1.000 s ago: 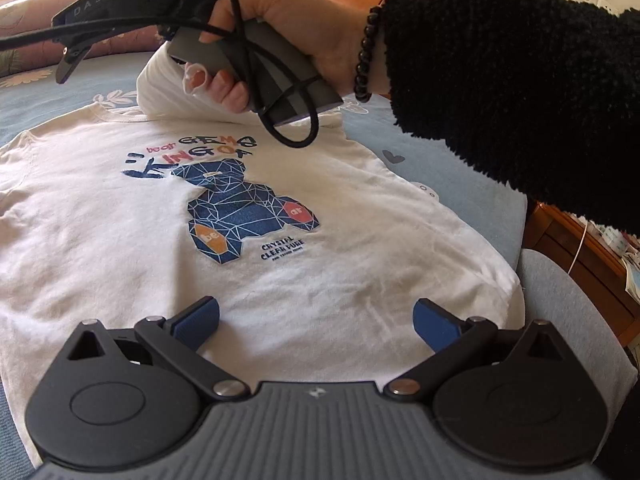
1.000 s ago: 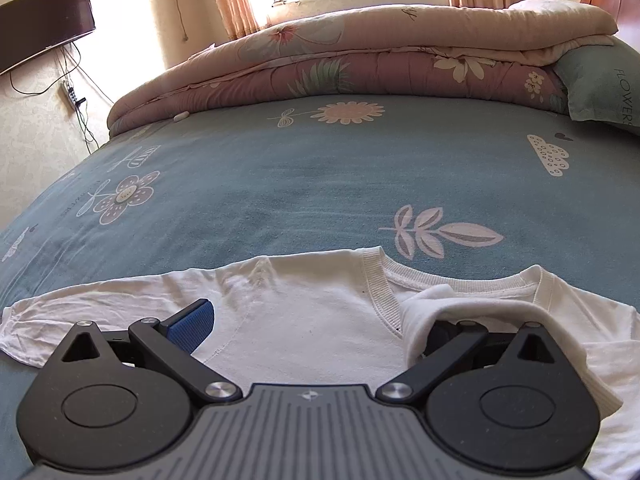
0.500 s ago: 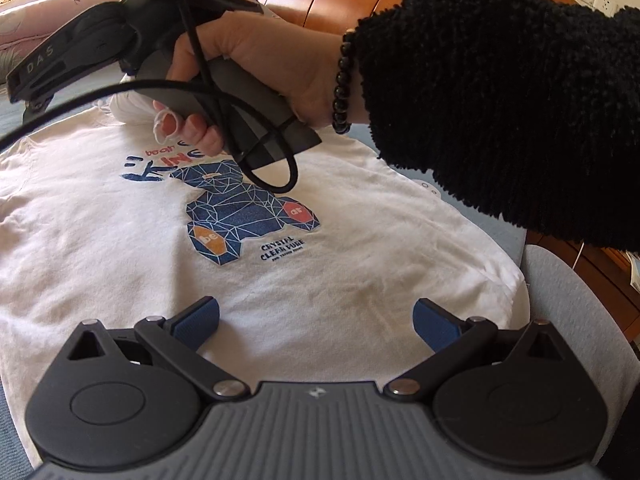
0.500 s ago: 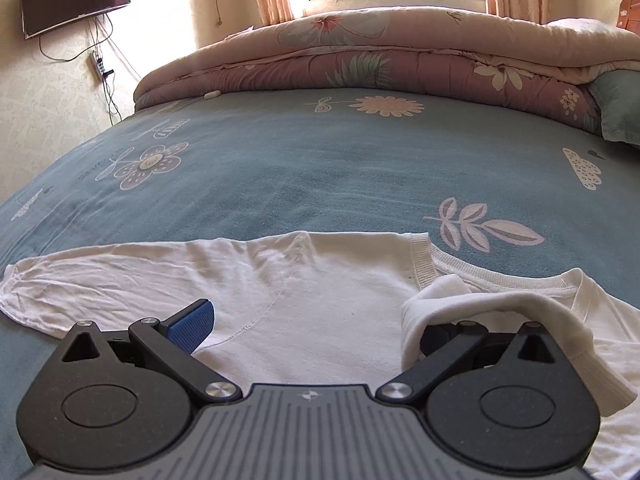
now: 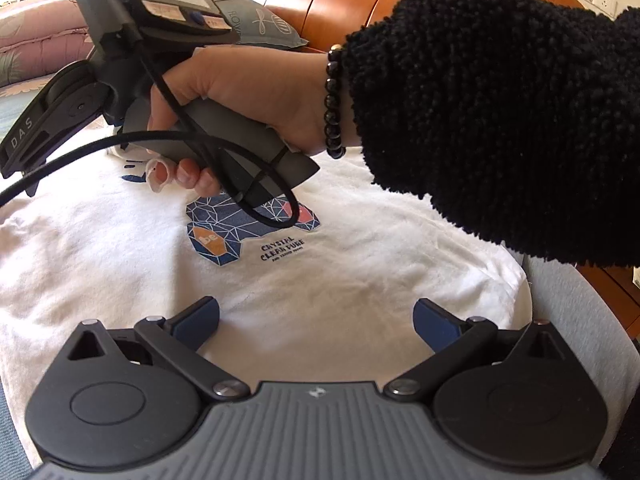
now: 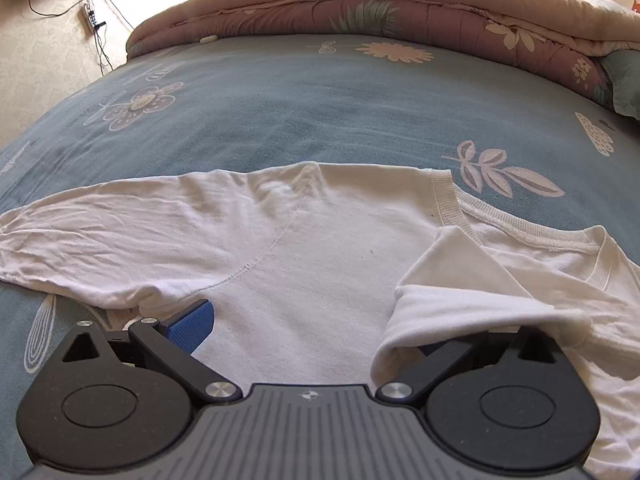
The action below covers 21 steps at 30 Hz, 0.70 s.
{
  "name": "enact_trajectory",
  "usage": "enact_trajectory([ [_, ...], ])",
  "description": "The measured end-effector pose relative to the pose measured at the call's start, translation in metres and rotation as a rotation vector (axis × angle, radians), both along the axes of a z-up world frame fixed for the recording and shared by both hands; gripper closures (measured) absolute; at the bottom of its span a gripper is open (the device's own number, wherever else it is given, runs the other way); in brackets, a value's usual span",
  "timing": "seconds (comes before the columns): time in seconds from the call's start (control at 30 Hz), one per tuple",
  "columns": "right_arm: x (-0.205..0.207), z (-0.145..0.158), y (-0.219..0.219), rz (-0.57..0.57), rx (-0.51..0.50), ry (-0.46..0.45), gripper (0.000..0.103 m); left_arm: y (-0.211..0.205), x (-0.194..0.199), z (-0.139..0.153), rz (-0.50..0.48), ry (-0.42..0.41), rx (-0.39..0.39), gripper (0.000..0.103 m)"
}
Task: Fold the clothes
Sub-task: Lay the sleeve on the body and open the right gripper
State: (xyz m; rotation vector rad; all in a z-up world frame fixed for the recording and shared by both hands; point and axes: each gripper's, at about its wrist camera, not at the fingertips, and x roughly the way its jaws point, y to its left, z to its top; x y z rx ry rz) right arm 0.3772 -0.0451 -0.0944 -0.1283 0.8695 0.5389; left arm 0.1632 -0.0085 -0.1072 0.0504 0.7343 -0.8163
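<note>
Legible text is limited to four items, all in the left wrist view. The white T-shirt [image 5: 360,272] carries a blue bear graphic; beneath it stands "CRYSTAL CLEAR PURE" in dark capitals, with a smaller line below too fine to read. An orange patch on the bear reads "be". The dark arm of the right gripper [image 5: 44,128] is marked "DAS". The grey pillow [image 5: 264,28] shows the letters "FLOW", the rest hidden.

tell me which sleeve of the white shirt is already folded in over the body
The sleeve draped over the right claw, beside the collar. It is doubled back onto the shirt. The other sleeve lies stretched flat out on the blue bedsheet.
</note>
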Motion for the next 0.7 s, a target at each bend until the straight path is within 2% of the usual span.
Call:
enact_trajectory([
  [0.2, -0.001, 0.017, -0.030, -0.049, 0.089, 0.120, 0.000, -0.002, 0.000, 0.000, 0.002, -0.005, 0.007, 0.001],
  [0.37, -0.006, 0.050, -0.078, -0.158, 0.239, 0.102, 0.000, -0.007, -0.002, -0.002, -0.001, -0.037, 0.045, 0.001],
  [0.5, -0.012, 0.077, -0.107, -0.221, 0.337, 0.058, 0.000, -0.024, -0.012, -0.006, -0.016, -0.118, 0.161, 0.001],
  [0.57, -0.014, 0.090, -0.111, -0.237, 0.349, 0.030, 0.000, -0.034, -0.017, -0.007, -0.025, -0.158, 0.223, 0.001],
  [0.7, -0.019, 0.106, -0.097, -0.218, 0.332, -0.008, 0.000, -0.041, -0.021, -0.007, -0.048, -0.174, 0.234, 0.001],
])
